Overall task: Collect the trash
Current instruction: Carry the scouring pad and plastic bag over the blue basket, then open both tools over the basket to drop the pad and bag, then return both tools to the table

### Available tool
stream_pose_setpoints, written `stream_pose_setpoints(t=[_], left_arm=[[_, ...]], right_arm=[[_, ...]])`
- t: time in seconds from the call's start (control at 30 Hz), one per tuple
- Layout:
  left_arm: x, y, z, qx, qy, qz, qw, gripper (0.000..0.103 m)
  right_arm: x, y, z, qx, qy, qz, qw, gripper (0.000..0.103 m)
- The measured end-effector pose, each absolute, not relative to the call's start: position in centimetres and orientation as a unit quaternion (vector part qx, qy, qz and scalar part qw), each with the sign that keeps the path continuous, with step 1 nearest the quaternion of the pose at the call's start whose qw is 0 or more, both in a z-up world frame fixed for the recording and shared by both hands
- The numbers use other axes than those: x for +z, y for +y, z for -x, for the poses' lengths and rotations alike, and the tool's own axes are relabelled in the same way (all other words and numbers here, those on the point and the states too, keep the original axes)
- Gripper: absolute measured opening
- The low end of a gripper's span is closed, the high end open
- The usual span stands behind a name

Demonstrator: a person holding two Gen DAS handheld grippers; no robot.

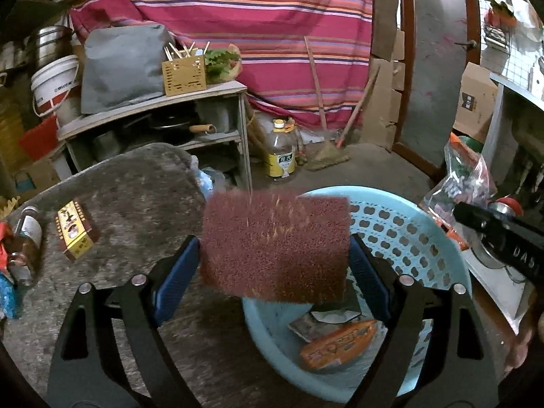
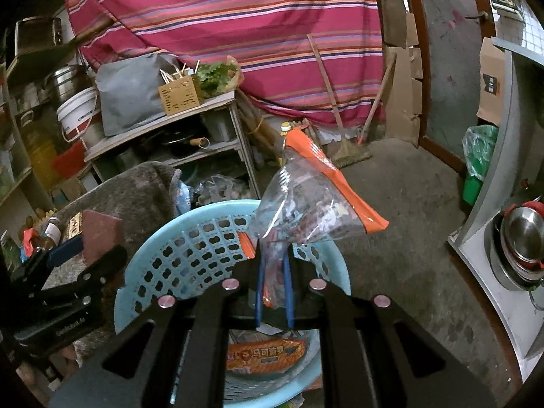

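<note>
Trash on the desk (image 1: 136, 183) at far left had not been collected: a bottle (image 1: 29, 234) and a small gold box (image 1: 74, 231) lay on its grey cover, apart from each other. Both sat outside the basket (image 1: 401, 217), so they counted as work left.

Left tool (image 1: 273, 255) was clenched on a red pad (image 1: 275, 241). Its blue fingers (image 1: 176, 278) pressed the pad's two short edges, which kept the flat face upright and square to the camera. The pad hung over the near-left rim of the basket, partly above the desk edge. That placement suited a drop: once released, the pad would probably fall inside, though a small shift toward the basket centre looked safer. The left tool pointed forward and downward, its fingers level with each other.

Basket, light blue with a perforated wall, stood just right of the desk. An orange wrapper (image 2: 265, 357) and other flat scraps already lay on its bottom.

Right tool (image 2: 273, 292) was clenched on a clear bag (image 2: 306, 210) with an orange band. The fingers (image 2: 259, 292) stood nearly together and pinched one lower corner, so the bag's bulk stood up above the tips and leaned right. The bag was held over the basket's middle, in line for release. The right tool also pointed forward and downward, beside the left tool and right of it.
</note>
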State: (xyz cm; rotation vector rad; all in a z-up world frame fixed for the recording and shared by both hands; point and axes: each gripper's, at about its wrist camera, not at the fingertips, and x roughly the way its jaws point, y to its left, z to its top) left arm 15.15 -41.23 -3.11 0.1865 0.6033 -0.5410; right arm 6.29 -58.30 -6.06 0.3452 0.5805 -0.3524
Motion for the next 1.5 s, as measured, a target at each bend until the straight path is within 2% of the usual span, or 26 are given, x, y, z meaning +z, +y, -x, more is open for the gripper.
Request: stream_pose_setpoints(t=[0.13, 0.47, 0.63, 0.73, 0.8, 1.0, 1.5], left_arm=[[-2.4, -40.7, -15.2, -0.265, 0.287, -0.078, 0.917, 0.097], [-0.8, -35.5, -15.7, -0.221, 0.270, -0.062, 0.935, 0.098], [-0.4, -31.9, -15.8, -0.196, 0.267, -0.058, 0.942, 0.098], [-0.3, -29.9, -15.6, -0.177, 0.261, -0.062, 0.947, 0.098], [-0.5, -28.0, -15.5, -0.165, 0.259, -0.067, 0.949, 0.098], [-0.5, -22.4, -15.6, -0.133, 0.255, -0.074, 0.955, 0.098], [-2.0, -6.5, -18.1, -0.029, 0.268, -0.010, 0.963, 0.098]], right_arm=[[-6.0, -58.2, -6.3, -0.171, 0.284, -0.170, 0.928, 0.010], [-6.6, -56.3, -8.2, -0.149, 0.308, -0.152, 0.927, 0.011], [-7.2, -54.7, -9.6, -0.132, 0.329, -0.148, 0.923, 0.016], [-7.7, -53.9, -10.3, -0.134, 0.344, -0.145, 0.918, 0.032], [-8.2, -53.3, -10.8, -0.146, 0.356, -0.139, 0.913, 0.053], [-8.4, -52.2, -11.1, -0.176, 0.360, -0.128, 0.907, 0.078], [-4.4, -41.3, -14.4, -0.111, 0.280, -0.086, 0.950, 0.080]])
